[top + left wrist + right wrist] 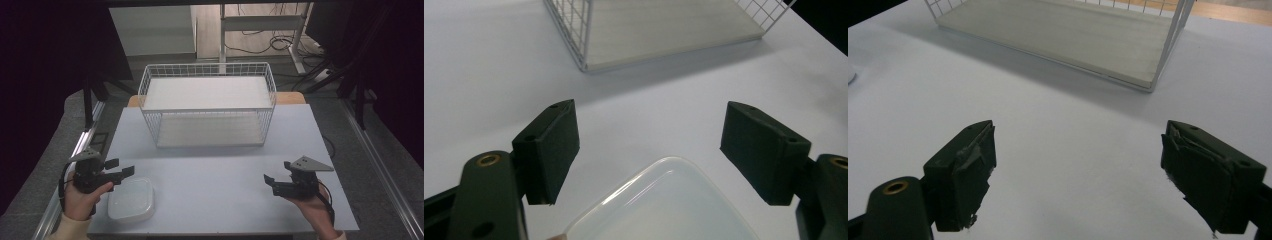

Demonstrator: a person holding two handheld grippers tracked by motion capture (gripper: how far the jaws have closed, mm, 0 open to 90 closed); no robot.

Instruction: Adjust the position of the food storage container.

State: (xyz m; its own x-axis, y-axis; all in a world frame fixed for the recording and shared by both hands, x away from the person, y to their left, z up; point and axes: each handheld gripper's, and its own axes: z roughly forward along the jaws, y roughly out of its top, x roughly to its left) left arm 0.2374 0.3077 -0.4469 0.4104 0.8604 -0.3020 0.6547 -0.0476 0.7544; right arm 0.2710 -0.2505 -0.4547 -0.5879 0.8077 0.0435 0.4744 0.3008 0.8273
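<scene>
Pale grey table (225, 180) in a dim room, with dark curtains at either side and cables on the floor beyond. White wire basket (207, 102) stands at the far middle of the table, its two light shelf boards one above the other; every place below is given relative to this basket.

Translucent white plastic lid (131, 199): lies flat on the table, well in front of the basket and off its left corner, near the front edge.

Left gripper (123, 168): held in the person's left hand (82, 200), just beside the lid on the side nearer the basket's left end; jaws spread wide apart, holding nothing, with the lid's rounded corner (664, 200) lying below and between them.

Right gripper (277, 172): held in the right hand (312, 207), well in front of the basket's right corner, over bare table; jaws likewise wide apart and empty.
</scene>
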